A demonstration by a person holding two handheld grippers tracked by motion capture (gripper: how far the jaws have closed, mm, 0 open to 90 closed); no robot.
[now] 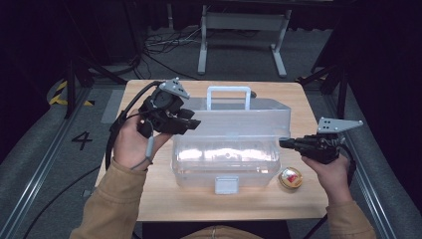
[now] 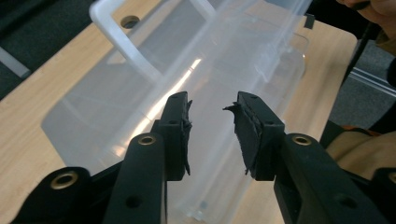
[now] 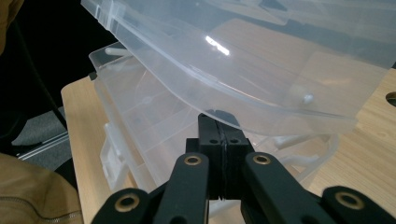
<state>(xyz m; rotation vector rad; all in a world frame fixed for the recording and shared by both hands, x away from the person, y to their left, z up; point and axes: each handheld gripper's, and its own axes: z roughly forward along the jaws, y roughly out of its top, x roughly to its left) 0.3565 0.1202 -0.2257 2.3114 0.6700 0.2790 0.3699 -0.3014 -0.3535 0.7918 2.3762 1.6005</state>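
A clear plastic toolbox (image 1: 224,164) sits mid-table with its lid (image 1: 239,119) lifted partway and its white handle (image 1: 228,92) at the back. My left gripper (image 1: 194,119) hovers open by the lid's left end; in the left gripper view its jaws (image 2: 212,105) stand apart above the lid (image 2: 140,107), holding nothing. My right gripper (image 1: 282,143) is shut at the box's right end. In the right gripper view its tips (image 3: 223,122) press together just under the raised lid's rim (image 3: 261,60), above the compartmented base (image 3: 140,116).
A small round tin (image 1: 291,178) with a red and yellow top lies on the wooden table (image 1: 159,199) right of the box, by my right hand. The box's white latch (image 1: 227,185) faces the front edge. Cables and a metal frame (image 1: 239,30) lie on the floor beyond.
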